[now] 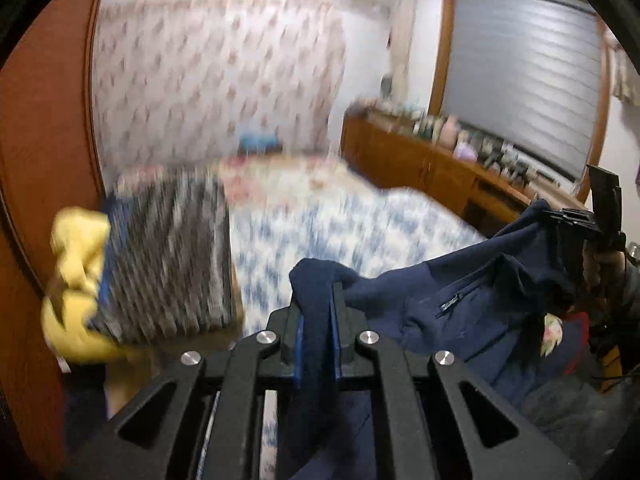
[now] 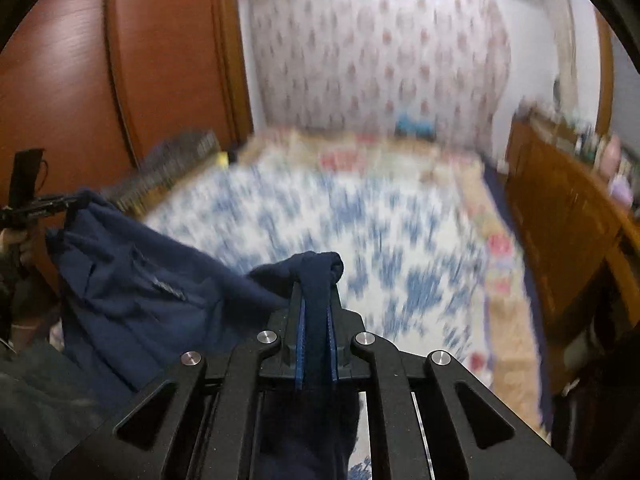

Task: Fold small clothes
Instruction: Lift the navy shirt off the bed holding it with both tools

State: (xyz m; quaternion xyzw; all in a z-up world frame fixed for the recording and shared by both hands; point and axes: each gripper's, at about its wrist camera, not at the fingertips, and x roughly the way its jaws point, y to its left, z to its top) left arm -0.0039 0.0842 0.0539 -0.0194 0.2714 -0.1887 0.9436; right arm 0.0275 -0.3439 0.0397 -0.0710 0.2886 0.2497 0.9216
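Bed: the bed (image 2: 360, 240) fills the middle of both views under a blue-and-white floral cover, all of it smeared by blur.
Wardrobe: a reddish wooden wardrobe (image 2: 120, 60) runs along the bed's left edge.
Cabinet: a low wooden cabinet (image 1: 420, 160) lines the bed's right edge, small items crowded on its top, too blurred to tell apart.
Striped pile: a striped fabric stack (image 1: 168, 260) sits at the bed's left edge, with something yellow (image 1: 76, 280) just beside it.
Garment: the navy garment (image 1: 460, 292) hangs in the air above the near end of the bed, stretched between the two grippers, zip pocket showing.
Left gripper: the left gripper (image 1: 318, 292) tilts downward over the bed, jaws pinching a bunched edge of the navy cloth.
Right gripper: the right gripper (image 2: 318, 280) is angled down likewise, jaws clamped on the opposite bunched edge.
Hand: a hand (image 2: 16, 240) grips the left tool's handle, low at the left edge of the right wrist view.
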